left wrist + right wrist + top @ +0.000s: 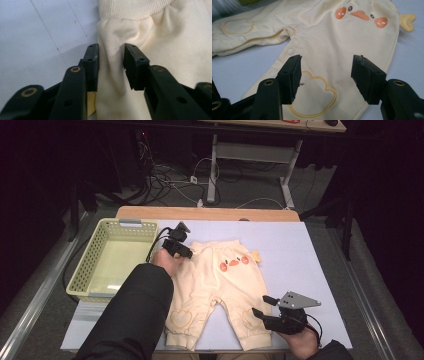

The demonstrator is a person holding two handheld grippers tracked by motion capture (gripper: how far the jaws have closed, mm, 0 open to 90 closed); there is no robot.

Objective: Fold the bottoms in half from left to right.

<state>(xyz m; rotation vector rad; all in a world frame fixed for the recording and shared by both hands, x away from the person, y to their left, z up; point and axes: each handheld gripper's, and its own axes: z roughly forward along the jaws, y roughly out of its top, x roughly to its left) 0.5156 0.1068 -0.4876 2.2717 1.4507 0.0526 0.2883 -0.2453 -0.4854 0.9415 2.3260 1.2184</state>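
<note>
The cream baby pants (212, 287) lie flat on the pale blue mat (290, 250) of the counter (207, 213), their long axis running from the ribbed waistband at the far end to the 2 leg cuffs at the near edge, so the legs point toward the person. An embroidered duck face with orange cheeks and beak sits on the seat, and a small yellow tail flap (256, 256) sticks out at the right side.

The left gripper (181, 251) is at the waist's left corner. In the left gripper view a raised fold of the cream fabric (112, 62) stands between its jaws, which are partly closed around it; whether the pads actually press the cloth I cannot tell.

The right gripper (262, 306) hovers over the right leg near the cuff, its jaws spread apart above the outlined knee patch (317, 100), grasping nothing.

A yellow plastic basket (82, 270) stands just beside the mat at the left.
</note>
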